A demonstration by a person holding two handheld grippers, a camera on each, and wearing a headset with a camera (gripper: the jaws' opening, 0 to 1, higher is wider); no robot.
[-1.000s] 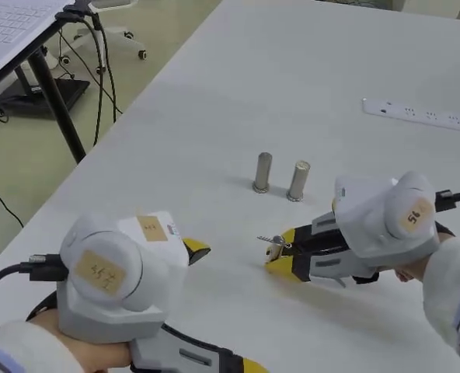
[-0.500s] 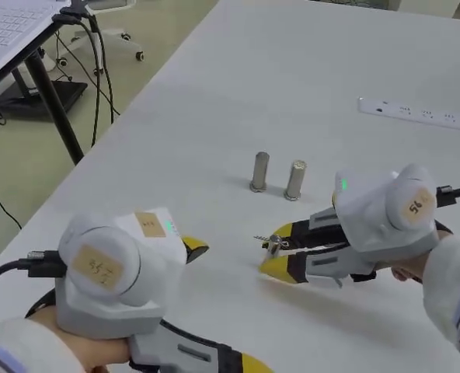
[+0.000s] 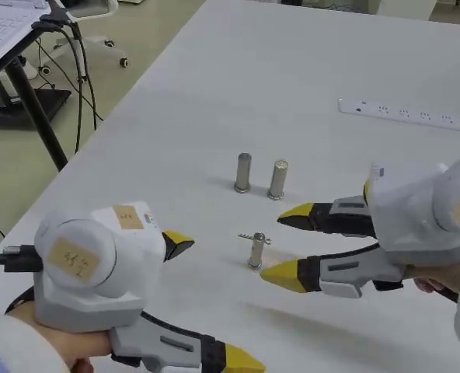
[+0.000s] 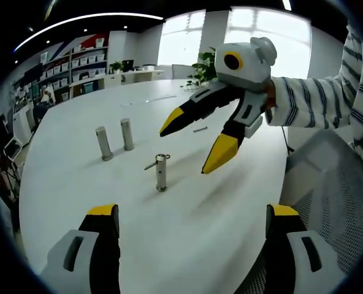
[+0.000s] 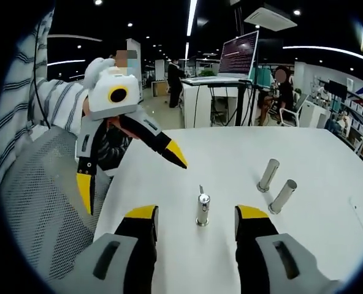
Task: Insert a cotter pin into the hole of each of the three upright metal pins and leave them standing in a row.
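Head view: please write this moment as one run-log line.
right claw open, facing standing pin | cotter pin in its hole | other two pins upright, bare | left claw open

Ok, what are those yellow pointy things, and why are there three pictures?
They are tools a person holds, one in each hand: the left gripper and the right gripper. The yellow tips are their jaws, both open, holding nothing. One picture comes from a camera on the person's head; the other two from cameras riding on each tool. On the white table stand a near pin with a thin cotter pin through its top, and two plain pins behind it.
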